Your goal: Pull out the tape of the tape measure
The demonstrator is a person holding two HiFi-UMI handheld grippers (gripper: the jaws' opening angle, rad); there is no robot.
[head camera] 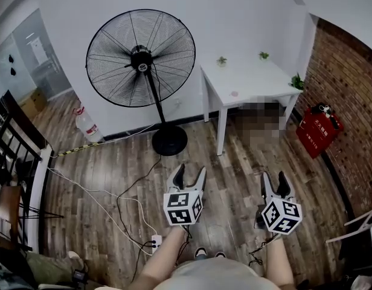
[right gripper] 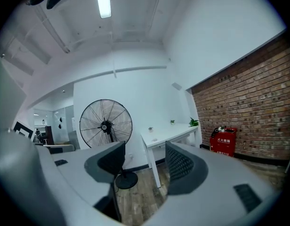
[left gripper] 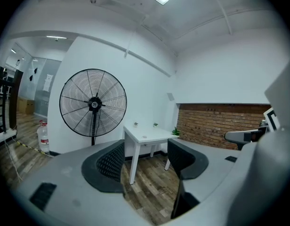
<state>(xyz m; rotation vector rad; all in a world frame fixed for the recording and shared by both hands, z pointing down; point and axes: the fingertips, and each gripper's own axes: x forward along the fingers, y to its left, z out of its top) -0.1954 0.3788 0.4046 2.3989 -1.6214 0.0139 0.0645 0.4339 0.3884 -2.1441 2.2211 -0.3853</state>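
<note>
At lower centre of the head view, holds the left hand-held gripper (head camera: pixel 190 169) above the wood floor (head camera: pixel 113 180), jaws spread wide, nothing between them. Holds the right hand-held gripper (head camera: pixel 273 177) near it toward the lower right, likewise wide open and empty. Faces a white counter (head camera: pixel 252 80) at upper right, a standing fan (head camera: pixel 141 58) to its left. Cannot make out the tape measure; sees only a small pale disc (head camera: pixel 234 93) on the counter, too small to identify.
</note>
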